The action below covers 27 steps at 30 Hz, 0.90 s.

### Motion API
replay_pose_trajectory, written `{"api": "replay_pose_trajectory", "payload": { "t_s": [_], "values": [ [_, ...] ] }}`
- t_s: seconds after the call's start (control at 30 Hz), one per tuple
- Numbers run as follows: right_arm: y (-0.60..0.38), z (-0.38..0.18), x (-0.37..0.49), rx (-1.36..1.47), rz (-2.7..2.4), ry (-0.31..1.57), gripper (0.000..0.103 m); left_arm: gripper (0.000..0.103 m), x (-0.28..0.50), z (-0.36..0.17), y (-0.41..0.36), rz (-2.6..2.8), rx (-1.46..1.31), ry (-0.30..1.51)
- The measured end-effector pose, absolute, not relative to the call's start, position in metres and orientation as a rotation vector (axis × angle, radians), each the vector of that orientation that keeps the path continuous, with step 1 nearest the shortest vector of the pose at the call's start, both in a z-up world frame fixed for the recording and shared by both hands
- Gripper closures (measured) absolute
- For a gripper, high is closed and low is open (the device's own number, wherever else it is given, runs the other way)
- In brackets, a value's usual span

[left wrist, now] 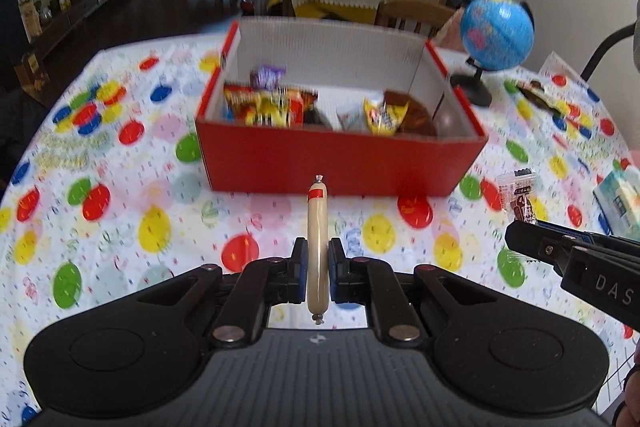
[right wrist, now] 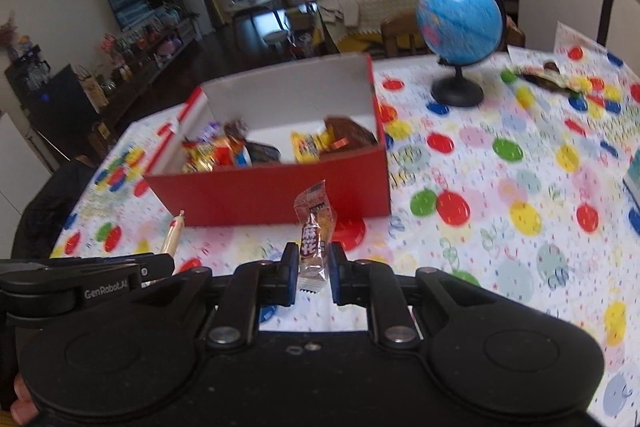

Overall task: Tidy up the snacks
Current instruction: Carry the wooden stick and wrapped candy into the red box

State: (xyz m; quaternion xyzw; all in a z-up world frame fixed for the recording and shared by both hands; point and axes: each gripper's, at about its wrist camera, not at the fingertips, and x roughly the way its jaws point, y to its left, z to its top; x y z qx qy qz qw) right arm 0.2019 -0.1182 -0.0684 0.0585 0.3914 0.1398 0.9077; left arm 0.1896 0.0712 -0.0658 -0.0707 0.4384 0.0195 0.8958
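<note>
**Two snacks gripped, both heading for the box**

Carrying step, judged. Left gripper (left wrist: 318,259) clamping a sausage (left wrist: 317,239) upright; right gripper (right wrist: 314,263) pinching a packet (right wrist: 314,235). Both hanging above the table (left wrist: 120,187), just short of the box (left wrist: 340,163). Next, likely: lifting over the near wall, then releasing. Box contents blurring; labels unreadable; far corner hiding behind the wall.

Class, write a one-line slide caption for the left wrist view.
Left gripper shut on a sausage stick, facing the red snack box on a balloon-print tablecloth.
</note>
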Motion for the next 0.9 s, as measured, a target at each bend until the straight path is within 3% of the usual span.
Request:
{"api": "replay_pose_trajectory", "payload": {
  "t_s": [0.5, 0.9],
  "values": [
    [-0.098, -0.021, 0.237, 0.068, 0.352, 0.703, 0.089, 0.093, 0.233, -0.008, 0.089, 0.04, -0.114, 0.814],
    [-0.071, -0.039, 0.3, 0.032, 0.334, 0.754, 0.089, 0.093, 0.303, -0.018, 0.109, 0.023, -0.065, 0.819]
  ]
}}
